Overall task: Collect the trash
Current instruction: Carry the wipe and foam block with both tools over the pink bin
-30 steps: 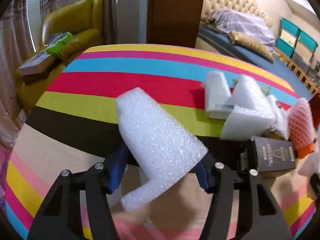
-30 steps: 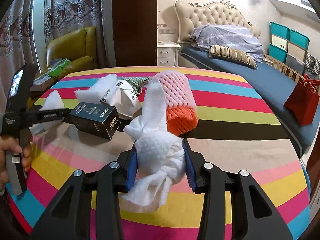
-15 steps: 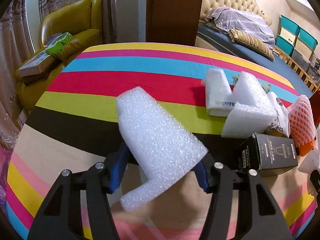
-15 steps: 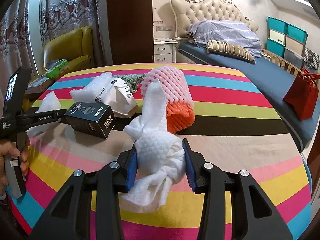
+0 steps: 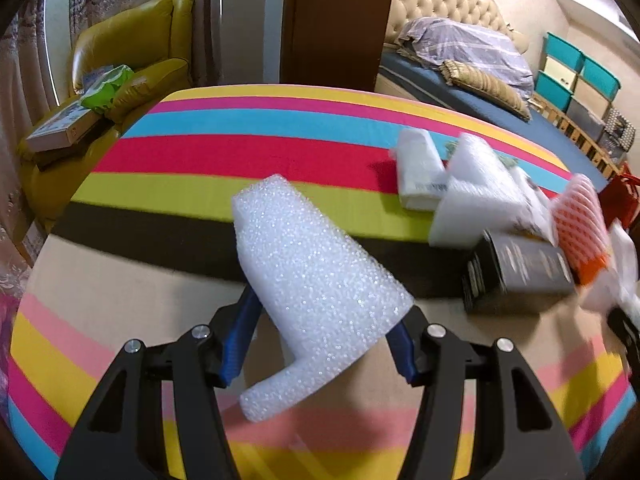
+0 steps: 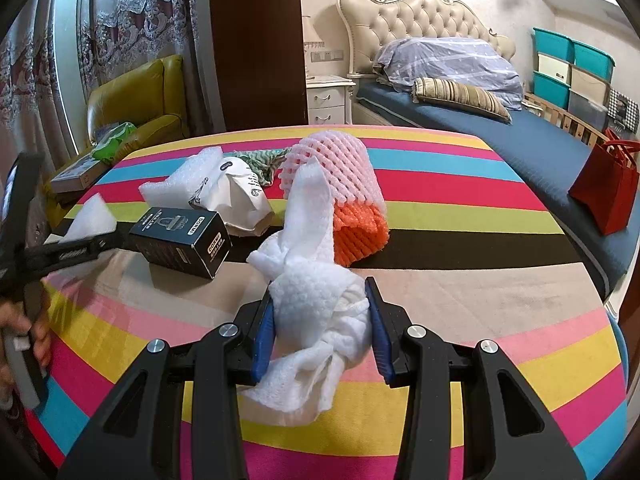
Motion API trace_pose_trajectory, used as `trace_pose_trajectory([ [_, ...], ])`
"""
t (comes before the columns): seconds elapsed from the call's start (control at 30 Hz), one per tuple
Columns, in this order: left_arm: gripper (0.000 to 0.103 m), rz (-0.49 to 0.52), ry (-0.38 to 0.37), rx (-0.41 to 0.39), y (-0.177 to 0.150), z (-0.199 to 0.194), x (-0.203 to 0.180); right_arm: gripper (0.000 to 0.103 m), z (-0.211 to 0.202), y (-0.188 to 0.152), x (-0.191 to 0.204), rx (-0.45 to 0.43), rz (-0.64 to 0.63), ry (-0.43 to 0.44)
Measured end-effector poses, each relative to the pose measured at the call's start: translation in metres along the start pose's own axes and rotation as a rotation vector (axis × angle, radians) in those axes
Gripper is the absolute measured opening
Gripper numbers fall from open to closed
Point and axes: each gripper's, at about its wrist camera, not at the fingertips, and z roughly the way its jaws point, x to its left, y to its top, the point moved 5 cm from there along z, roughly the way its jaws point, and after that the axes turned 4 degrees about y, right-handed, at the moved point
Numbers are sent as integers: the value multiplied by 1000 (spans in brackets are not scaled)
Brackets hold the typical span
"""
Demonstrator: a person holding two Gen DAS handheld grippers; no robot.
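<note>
My left gripper (image 5: 320,320) is shut on a white foam block (image 5: 316,280) and holds it above the striped table (image 5: 248,156). My right gripper (image 6: 322,312) is shut on a crumpled white foam wrap (image 6: 316,296), also held above the table. The left gripper shows at the left edge of the right wrist view (image 6: 76,254). On the table lie a black box (image 6: 184,242), a pink and orange foam net (image 6: 348,196), a white paper bag (image 6: 236,196) and white foam pieces (image 5: 476,196).
A yellow armchair (image 5: 132,64) with a book and a green bag stands beyond the table's far left. A bed (image 6: 480,120) lies behind the table. A red bag (image 6: 608,184) stands at the right, with stacked teal bins (image 6: 572,68) behind it.
Both grippers have pulled back a little from the pile with their loads. The trash pile on the table has not moved.
</note>
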Motion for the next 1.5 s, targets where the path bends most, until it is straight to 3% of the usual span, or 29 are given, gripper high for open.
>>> trace_pose_trajectory([
  [0.33,57,88,-23,-81,-59,-63,10,40,-7,-1,4,-26,-16,-6],
  [0.63,57,137,3,-113,-97,-96,27,40,-21,-26,34,30,-83,56],
  [0.9,57,190,15,-139,-116,-112,25,40,-25,-54,63,73,-155,87],
  [1.5,57,210,14,-143,-132,-124,30,40,-50,-58,97,32,-215,166],
])
